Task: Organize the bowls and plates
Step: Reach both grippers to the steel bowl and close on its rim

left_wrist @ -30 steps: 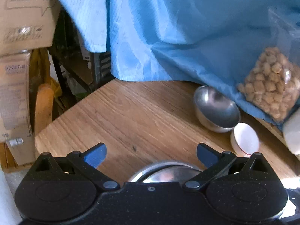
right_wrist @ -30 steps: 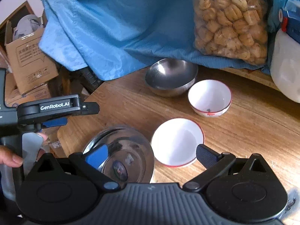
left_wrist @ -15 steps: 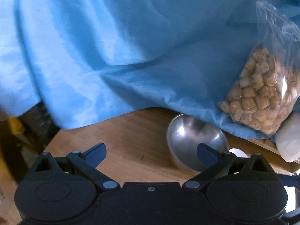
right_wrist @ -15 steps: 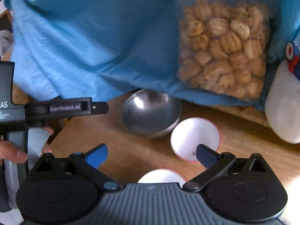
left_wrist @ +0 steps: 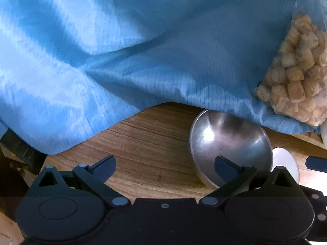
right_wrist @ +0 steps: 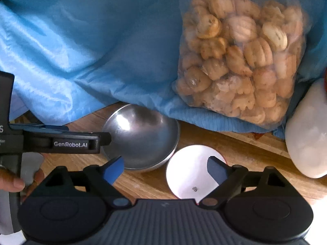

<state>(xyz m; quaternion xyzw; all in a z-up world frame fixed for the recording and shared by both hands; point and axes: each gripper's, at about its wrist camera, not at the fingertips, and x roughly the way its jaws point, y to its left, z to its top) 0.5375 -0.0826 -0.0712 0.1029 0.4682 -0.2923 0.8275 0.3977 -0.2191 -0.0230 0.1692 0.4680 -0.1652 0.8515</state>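
Note:
A steel bowl (left_wrist: 231, 149) sits on the wooden table (left_wrist: 147, 143) under the edge of a blue cloth. My left gripper (left_wrist: 164, 168) is open, its right finger over the bowl's near rim and its left finger over bare wood. A white bowl (right_wrist: 192, 171) stands just right of the steel bowl (right_wrist: 141, 136). My right gripper (right_wrist: 165, 169) is open with its jaws closing. Its right finger is over the white bowl's inside, its left finger outside the rim, and neither pad presses. The left gripper (right_wrist: 102, 139) shows side-on beside the steel bowl.
A blue cloth (right_wrist: 81, 51) hangs over the table's back. On it leans a clear bag of biscuits (right_wrist: 241, 57). A white plastic jug (right_wrist: 306, 130) stands at the right. A person's hand (right_wrist: 12, 181) holds the left gripper's handle.
Both grippers moved forward and down toward the two bowls at the back. The large steel dish and the nearer white bowl dropped out of view. The right jaws have narrowed a little.

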